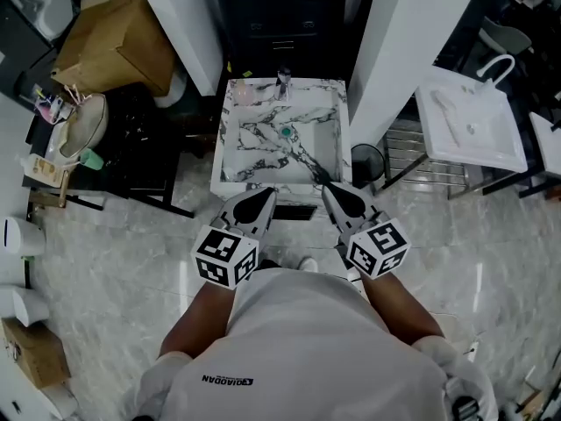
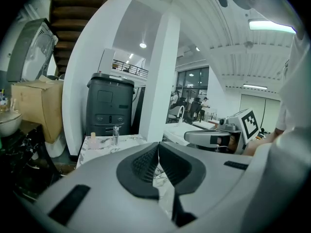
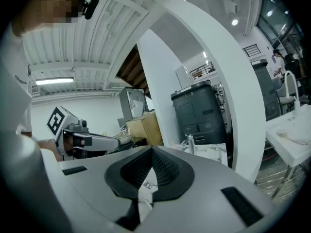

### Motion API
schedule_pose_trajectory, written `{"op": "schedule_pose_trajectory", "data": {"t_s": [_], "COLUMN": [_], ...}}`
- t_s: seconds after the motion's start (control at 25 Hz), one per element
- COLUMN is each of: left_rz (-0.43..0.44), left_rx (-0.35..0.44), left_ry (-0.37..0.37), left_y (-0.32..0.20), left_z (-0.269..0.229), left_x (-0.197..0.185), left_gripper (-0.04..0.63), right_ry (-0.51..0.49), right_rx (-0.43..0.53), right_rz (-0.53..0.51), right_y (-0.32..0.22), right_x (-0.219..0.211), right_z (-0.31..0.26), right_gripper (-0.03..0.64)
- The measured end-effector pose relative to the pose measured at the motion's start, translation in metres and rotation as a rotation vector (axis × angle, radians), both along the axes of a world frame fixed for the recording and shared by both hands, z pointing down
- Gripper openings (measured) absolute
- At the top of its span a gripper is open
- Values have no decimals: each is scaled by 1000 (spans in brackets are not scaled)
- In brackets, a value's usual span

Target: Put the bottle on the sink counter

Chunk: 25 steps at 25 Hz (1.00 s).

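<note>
A marble-patterned sink [image 1: 230, 160] stands in front of me, with a chrome faucet [image 1: 283, 82] at its back rim. A small pale pink bottle [image 2: 93, 139] stands upright on the sink counter's back left corner, left of the faucet [image 2: 115, 134]; in the head view the bottle [image 1: 244, 95] is only a faint pink patch. My left gripper [image 1: 267, 194] hovers at the sink's front edge, shut with nothing in it. My right gripper [image 1: 329, 189] hangs beside it, also shut and holding nothing. Both are well short of the bottle.
A dark grey cabinet [image 2: 109, 103] stands behind the sink between two white pillars. A cardboard box [image 1: 114, 38] and a round basin [image 1: 83, 125] are at the left. A white basin on a metal rack [image 1: 469, 125] is at the right, with a black bin [image 1: 368, 160] by the sink.
</note>
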State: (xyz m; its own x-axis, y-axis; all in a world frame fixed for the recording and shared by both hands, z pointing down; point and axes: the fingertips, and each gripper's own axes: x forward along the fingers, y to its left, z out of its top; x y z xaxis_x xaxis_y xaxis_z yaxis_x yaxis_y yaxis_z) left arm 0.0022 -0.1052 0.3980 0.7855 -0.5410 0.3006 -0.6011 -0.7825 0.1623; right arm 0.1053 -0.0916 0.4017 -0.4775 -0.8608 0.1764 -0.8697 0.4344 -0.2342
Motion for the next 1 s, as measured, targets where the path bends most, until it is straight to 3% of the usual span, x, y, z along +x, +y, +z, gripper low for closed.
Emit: {"op": "schedule_pose_trajectory", "data": {"t_s": [0.52,1.0], "left_rz": [92,106], "left_rx": [12,6], "left_ry": [-12,0], "left_y": [-24,-38], "left_z": [-5,-2], "left_x": [-25,-49], "left_gripper": [15,15], "right_ry": [43,68], "right_rx": [-7,-21], "right_rz": [76,96], "right_y": [-12,-24], "right_x": [-30,-53], "right_z": [0,2], "right_gripper": [40,40]}}
